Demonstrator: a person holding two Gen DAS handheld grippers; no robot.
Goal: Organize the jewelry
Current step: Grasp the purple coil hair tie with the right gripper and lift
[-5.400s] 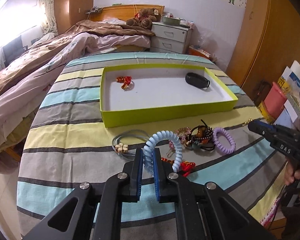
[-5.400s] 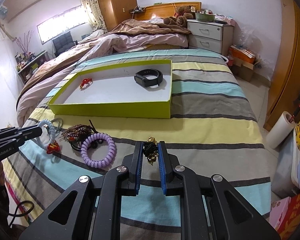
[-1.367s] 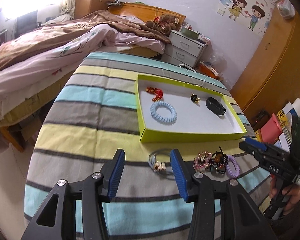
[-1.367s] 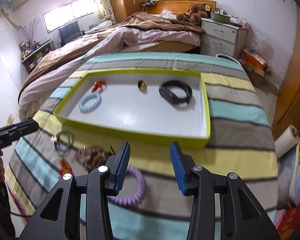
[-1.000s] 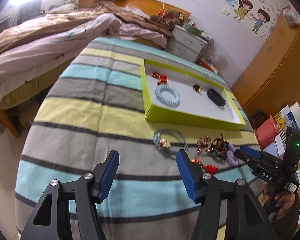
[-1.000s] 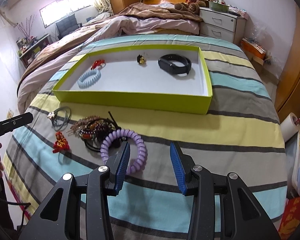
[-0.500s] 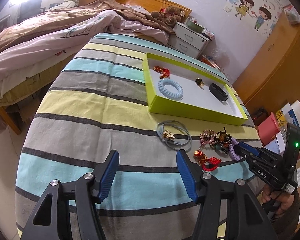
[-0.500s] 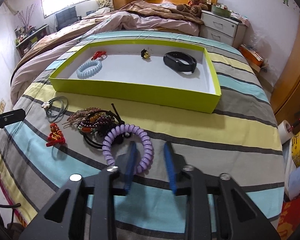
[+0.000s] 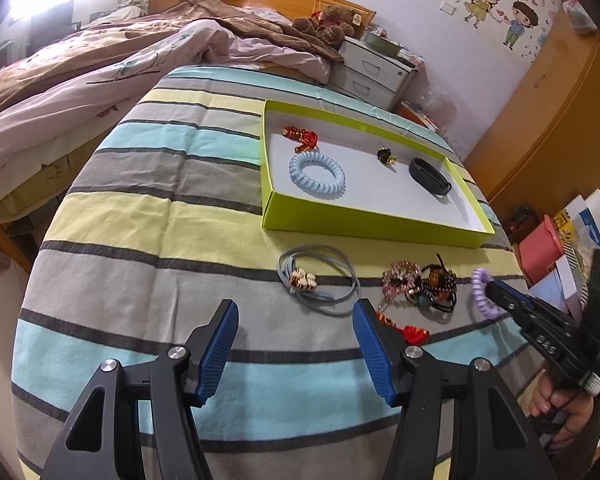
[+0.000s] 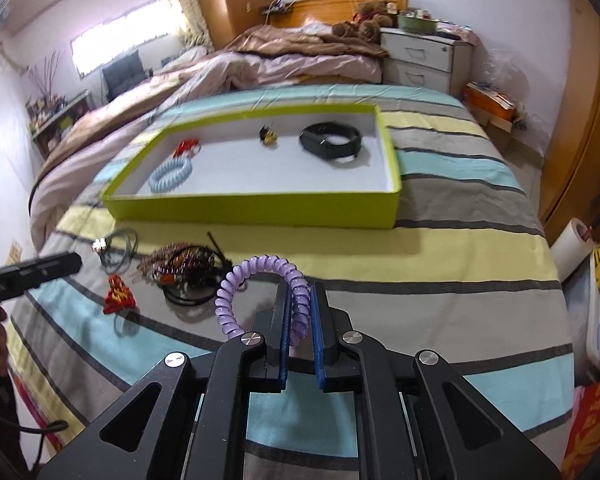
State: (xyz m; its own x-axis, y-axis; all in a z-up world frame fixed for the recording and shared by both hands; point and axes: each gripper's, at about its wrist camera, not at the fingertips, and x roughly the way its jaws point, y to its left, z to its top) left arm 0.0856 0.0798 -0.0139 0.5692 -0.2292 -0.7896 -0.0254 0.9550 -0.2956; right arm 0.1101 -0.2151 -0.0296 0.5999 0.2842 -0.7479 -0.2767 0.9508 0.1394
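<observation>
The right claw [image 10: 299, 320], spread a moment ago, now pinches the purple coil bracelet [image 10: 260, 292], ready for the green tray [image 10: 260, 212], while the left claw [image 9: 296, 352] hangs spread.

A: What sort of room is it?
B: A bedroom. A bed [image 10: 260, 64] with a rumpled pink and brown quilt [image 9: 112, 60] runs to a wooden headboard [image 10: 336, 2], teddy bears [image 9: 326, 24] against it.
A: And beside it?
B: A white nightstand [image 10: 424, 60] with two drawers, then a wooden wardrobe [image 9: 548, 112].
A: Light?
B: A bright window [image 10: 116, 46] with a curtain [image 10: 180, 0]; white walls, cartoon children stickers [image 9: 500, 8]
</observation>
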